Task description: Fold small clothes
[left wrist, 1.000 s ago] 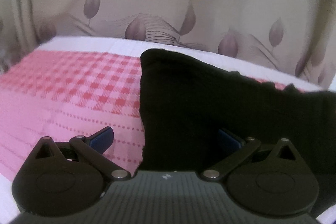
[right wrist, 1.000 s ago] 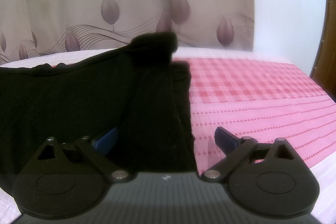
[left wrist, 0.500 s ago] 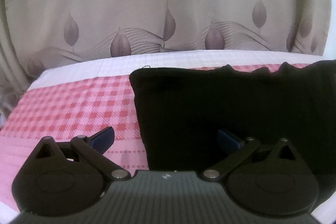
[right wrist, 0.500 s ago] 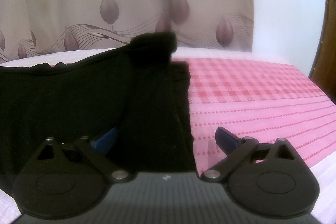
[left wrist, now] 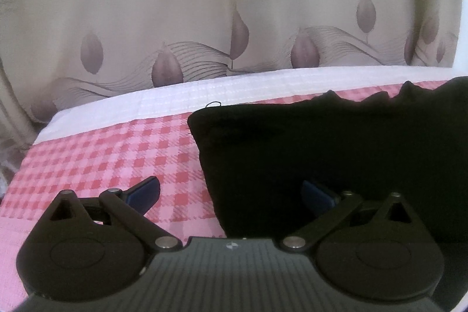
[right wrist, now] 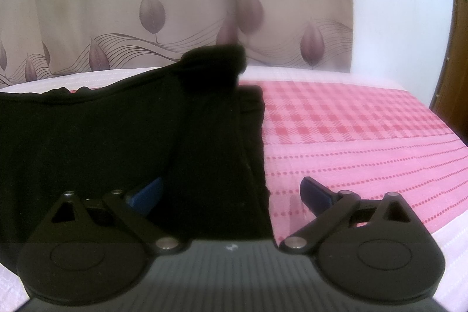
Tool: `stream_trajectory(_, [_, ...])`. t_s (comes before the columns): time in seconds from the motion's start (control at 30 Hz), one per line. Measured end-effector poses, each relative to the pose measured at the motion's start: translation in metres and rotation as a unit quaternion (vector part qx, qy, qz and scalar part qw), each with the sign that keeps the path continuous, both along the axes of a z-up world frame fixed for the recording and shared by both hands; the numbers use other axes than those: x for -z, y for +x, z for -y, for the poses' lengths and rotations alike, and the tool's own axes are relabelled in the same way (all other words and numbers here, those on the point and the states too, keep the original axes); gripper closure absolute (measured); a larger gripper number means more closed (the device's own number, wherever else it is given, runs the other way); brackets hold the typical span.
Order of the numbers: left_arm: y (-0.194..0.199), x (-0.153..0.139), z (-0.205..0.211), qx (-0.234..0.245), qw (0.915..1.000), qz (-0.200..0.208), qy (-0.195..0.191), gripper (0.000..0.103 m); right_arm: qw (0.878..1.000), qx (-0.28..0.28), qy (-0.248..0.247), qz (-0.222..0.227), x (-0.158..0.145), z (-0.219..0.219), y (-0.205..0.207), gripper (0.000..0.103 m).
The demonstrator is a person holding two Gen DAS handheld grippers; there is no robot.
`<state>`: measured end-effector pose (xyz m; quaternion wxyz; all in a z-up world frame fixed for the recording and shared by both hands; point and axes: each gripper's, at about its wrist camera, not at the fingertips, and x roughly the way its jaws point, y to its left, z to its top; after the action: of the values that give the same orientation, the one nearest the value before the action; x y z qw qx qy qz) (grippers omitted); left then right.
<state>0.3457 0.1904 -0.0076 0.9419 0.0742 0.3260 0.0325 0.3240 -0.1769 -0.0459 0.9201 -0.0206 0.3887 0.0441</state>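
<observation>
On pink checked bedspread (left wrist: 117,154), black garment (left wrist: 321,160) spread limp between wide-open left gripper (left wrist: 231,192) and right gripper (right wrist: 231,192): light, floppy, likely best pinched at side hems near bedspread's front.

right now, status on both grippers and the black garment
Left gripper open, right gripper open. Black garment on pink checked cloth, one edge between each gripper's fingers. Nothing in the way.

Both wrist cameras sit low and close over the pink checked bedspread (left wrist: 111,154), facing the leaf-print curtain (left wrist: 204,19), the left one at the black garment's (left wrist: 321,154) left edge, the right at its right edge (right wrist: 117,136).
</observation>
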Motion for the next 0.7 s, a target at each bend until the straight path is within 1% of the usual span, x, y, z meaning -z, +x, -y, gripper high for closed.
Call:
stream_trajectory(0.23, [0.012, 0.005, -0.013, 0.02, 0.999, -0.015, -0.037, 0.005, 1.0, 0.0, 0.0, 0.0, 0.0, 0.0, 0.0, 0.002])
stream_trajectory(0.43, [0.019, 0.01, -0.022, 0.03, 0.9965, -0.025, -0.073, 0.011, 1.0, 0.0, 0.0, 0.0, 0.0, 0.0, 0.0, 0.002])
stream_trajectory(0.53, [0.021, 0.011, -0.022, 0.041, 0.9951, -0.028, -0.086, 0.019, 1.0, 0.0, -0.001, 0.0, 0.0, 0.0, 0.0, 0.002])
stream_trajectory(0.6, [0.023, 0.011, -0.022, 0.051, 0.9941, -0.029, -0.091, 0.03, 1.0, 0.0, 0.0, 0.0, 0.0, 0.0, 0.0, 0.002])
stream_trajectory(0.63, [0.023, 0.011, -0.021, 0.057, 0.9937, -0.029, -0.093, 0.033, 1.0, 0.0, -0.001, 0.0, 0.0, 0.0, 0.0, 0.002])
stream_trajectory(0.67, [0.023, 0.01, -0.019, 0.064, 0.9934, -0.027, -0.091, 0.04, 1.0, 0.0, -0.001, 0.0, 0.0, 0.0, 0.0, 0.002])
stream_trajectory(0.7, [0.023, 0.01, -0.017, 0.068, 0.9936, -0.026, -0.086, 0.044, 1.0, 0.0, -0.001, 0.0, 0.0, 0.0, 0.0, 0.002])
